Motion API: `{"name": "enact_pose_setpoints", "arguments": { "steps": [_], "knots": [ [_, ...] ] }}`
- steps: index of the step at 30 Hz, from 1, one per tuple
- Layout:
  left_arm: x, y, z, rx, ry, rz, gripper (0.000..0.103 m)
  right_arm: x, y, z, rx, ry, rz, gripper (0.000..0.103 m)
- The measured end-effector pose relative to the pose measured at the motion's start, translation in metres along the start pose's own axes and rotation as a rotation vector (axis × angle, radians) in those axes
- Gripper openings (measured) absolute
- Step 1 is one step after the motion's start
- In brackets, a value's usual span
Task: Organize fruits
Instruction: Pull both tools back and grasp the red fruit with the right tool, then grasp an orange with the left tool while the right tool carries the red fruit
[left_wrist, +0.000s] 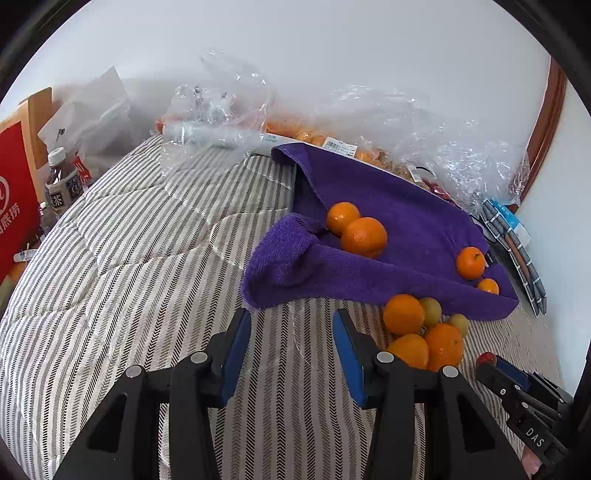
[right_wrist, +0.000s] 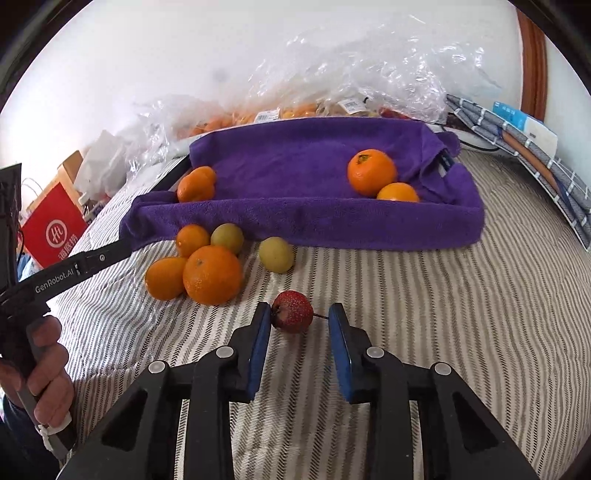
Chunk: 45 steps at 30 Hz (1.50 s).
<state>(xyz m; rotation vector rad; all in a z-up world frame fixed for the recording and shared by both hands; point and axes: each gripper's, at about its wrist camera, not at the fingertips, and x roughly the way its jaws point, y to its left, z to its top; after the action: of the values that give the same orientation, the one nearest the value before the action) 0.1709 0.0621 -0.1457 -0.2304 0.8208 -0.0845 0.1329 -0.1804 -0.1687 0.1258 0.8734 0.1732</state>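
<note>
A striped bedcover (right_wrist: 424, 295) is stretching wide and bare to the right of the fruit, while the far side is crowded: a purple towel (right_wrist: 295, 162) is lying draped over a shallow tray, with crinkled clear plastic bags (right_wrist: 351, 66) piled behind it against the white wall and a folded checked cloth (right_wrist: 517, 147) sitting at the right edge. A red paper bag (right_wrist: 55, 225) is standing off the left edge. Four oranges (right_wrist: 371, 171) are resting on the towel, two at each end. Just in front of the towel, a cluster of three oranges (right_wrist: 211, 275) and two yellow-green fruits (right_wrist: 276, 254) is sitting on the cover. Nearer, a small red fruit (right_wrist: 292, 311), speckled with pale dots and showing a thin stem, is lying on the stripes. The right gripper (right_wrist: 299, 321) is sitting with its fingers spread around this red fruit, the left pad (right_wrist: 261, 332) touching or almost touching it, the right pad apart from it beside the stem tip. The left gripper (left_wrist: 291, 332) is hanging parted over bare cover just left of the orange cluster, holding nothing.
</note>
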Motion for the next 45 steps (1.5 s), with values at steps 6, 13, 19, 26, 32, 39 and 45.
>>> {"name": "enact_pose_setpoints", "arguments": {
  "steps": [6, 13, 19, 26, 32, 39, 45],
  "knots": [
    [-0.005, -0.015, -0.005, 0.064, 0.023, -0.146, 0.044, -0.014, -0.018, -0.004, 0.018, -0.038, -0.03, 0.032],
    [-0.001, -0.037, -0.012, 0.145, 0.066, -0.2, 0.046, -0.022, -0.037, -0.008, 0.03, -0.055, -0.049, 0.032],
    [0.011, -0.05, -0.016, 0.17, 0.152, -0.249, 0.046, -0.025, -0.048, -0.01, 0.04, -0.057, -0.059, 0.032],
    [0.014, -0.065, -0.022, 0.232, 0.133, -0.191, 0.038, -0.024, -0.054, -0.011, 0.072, -0.05, -0.045, 0.032],
    [0.009, -0.058, -0.022, 0.214, 0.094, -0.164, 0.03, -0.026, -0.053, -0.012, 0.069, -0.063, -0.033, 0.032],
    [0.0, -0.044, -0.016, 0.153, 0.018, -0.14, 0.03, -0.028, -0.053, -0.012, 0.078, -0.067, -0.03, 0.032],
    [-0.004, -0.031, -0.009, 0.087, -0.019, -0.126, 0.03, -0.032, -0.048, -0.005, 0.061, -0.083, -0.048, 0.032]
  ]
}}
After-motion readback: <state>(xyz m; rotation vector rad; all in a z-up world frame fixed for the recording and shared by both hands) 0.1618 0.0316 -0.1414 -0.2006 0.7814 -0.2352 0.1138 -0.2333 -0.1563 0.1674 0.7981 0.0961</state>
